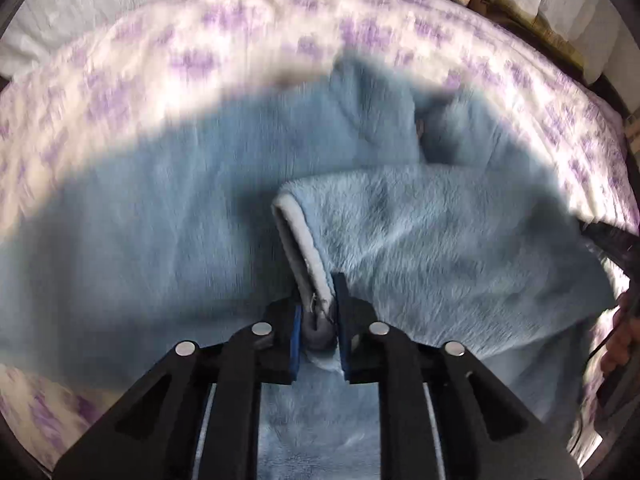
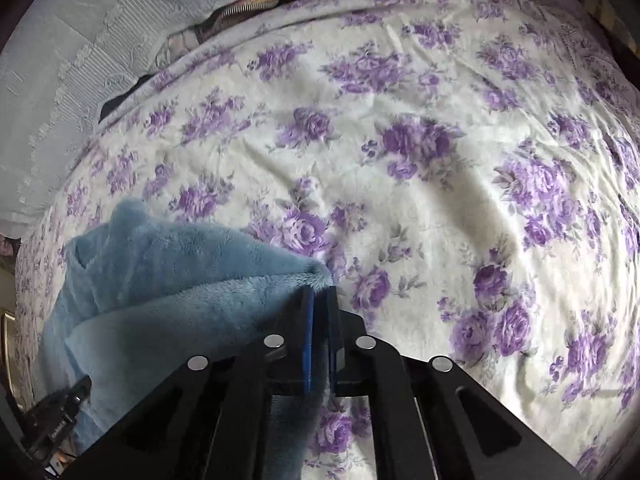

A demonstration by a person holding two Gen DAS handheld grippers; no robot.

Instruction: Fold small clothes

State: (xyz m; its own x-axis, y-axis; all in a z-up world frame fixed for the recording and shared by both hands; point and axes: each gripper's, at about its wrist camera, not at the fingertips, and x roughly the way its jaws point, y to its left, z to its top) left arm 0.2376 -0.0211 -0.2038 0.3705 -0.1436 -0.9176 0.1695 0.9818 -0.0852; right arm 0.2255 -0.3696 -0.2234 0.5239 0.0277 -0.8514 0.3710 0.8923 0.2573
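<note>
**Both grippers clamped on the blue fleece garment**

Black gripper fingers fill the bottom of each wrist view. Between those of the left gripper (image 1: 318, 312) a pale trimmed hem of the blue fleece garment (image 1: 420, 240) is pinched, and the fingers are closed tightly on it. The right gripper (image 2: 320, 312) is closed in the same way on a corner of the garment, where two layers of fleece meet in a point. The garment is spread on the bed, on a floral bedsheet (image 2: 440, 140) with purple roses, and one part is already laid over the rest of it. Two edges are held at once, probably so that the cloth stays stretched and can be carried over as one flap without wrinkles. In the left view the sheet is blurred. Beyond the sheet, a white textured cover (image 2: 60, 60) is seen at the far edge of the bed. Part of a hand (image 1: 622, 332) shows at the right rim of the left view.
</note>
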